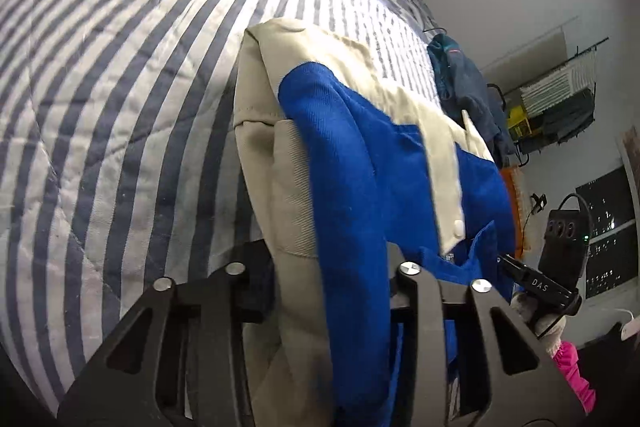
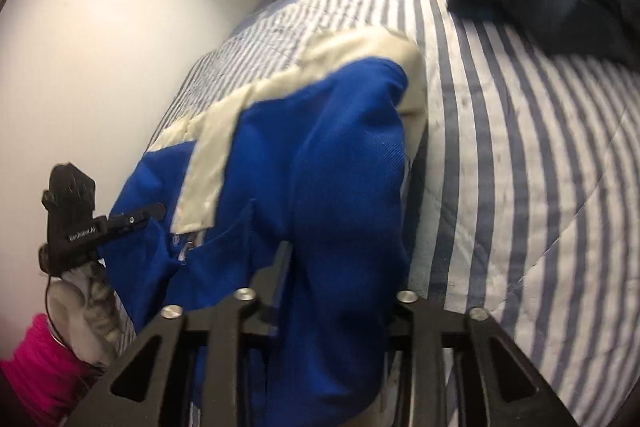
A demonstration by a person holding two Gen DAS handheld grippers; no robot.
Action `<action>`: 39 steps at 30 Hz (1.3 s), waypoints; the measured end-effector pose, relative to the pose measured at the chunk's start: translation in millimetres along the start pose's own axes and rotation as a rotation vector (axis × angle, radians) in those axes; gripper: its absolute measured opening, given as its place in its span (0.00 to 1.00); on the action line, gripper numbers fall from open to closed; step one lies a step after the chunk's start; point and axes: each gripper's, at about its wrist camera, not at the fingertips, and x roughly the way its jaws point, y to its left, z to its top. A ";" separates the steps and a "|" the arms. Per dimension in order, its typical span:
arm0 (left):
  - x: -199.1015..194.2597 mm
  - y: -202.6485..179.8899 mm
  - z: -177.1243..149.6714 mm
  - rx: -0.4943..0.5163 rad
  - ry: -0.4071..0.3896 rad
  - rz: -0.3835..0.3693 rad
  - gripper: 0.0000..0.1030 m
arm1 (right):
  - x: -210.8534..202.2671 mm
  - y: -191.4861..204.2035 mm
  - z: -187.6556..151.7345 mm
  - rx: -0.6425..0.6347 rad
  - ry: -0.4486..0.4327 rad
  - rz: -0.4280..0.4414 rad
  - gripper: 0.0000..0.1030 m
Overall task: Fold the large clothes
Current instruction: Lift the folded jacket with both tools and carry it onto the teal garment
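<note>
Luckily, both claws, the left claw and the right claw, pinched the blue and cream jacket above the striped bed. Thick cloth could slip out, spoiling the fold.

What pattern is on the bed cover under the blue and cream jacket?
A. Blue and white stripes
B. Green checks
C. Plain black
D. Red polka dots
A: the quilted bed cover shows blue and white stripes all around the blue and cream jacket, and the right wrist view shows the same stripes beside the jacket.
</note>
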 end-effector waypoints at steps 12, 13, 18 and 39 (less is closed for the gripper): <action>-33.2 -71.2 -8.8 0.168 -0.046 0.002 0.28 | -56.3 25.9 -9.3 -0.152 -0.079 -0.129 0.18; -31.0 -77.4 -7.0 0.176 -0.047 -0.003 0.28 | -63.3 21.8 -11.9 -0.149 -0.088 -0.131 0.18; -23.6 -102.2 -1.8 0.229 -0.047 -0.018 0.28 | -82.1 12.1 -10.1 -0.164 -0.117 -0.186 0.18; 82.5 -257.4 89.9 0.457 -0.070 -0.140 0.28 | -158.4 -89.2 89.0 -0.195 -0.272 -0.457 0.17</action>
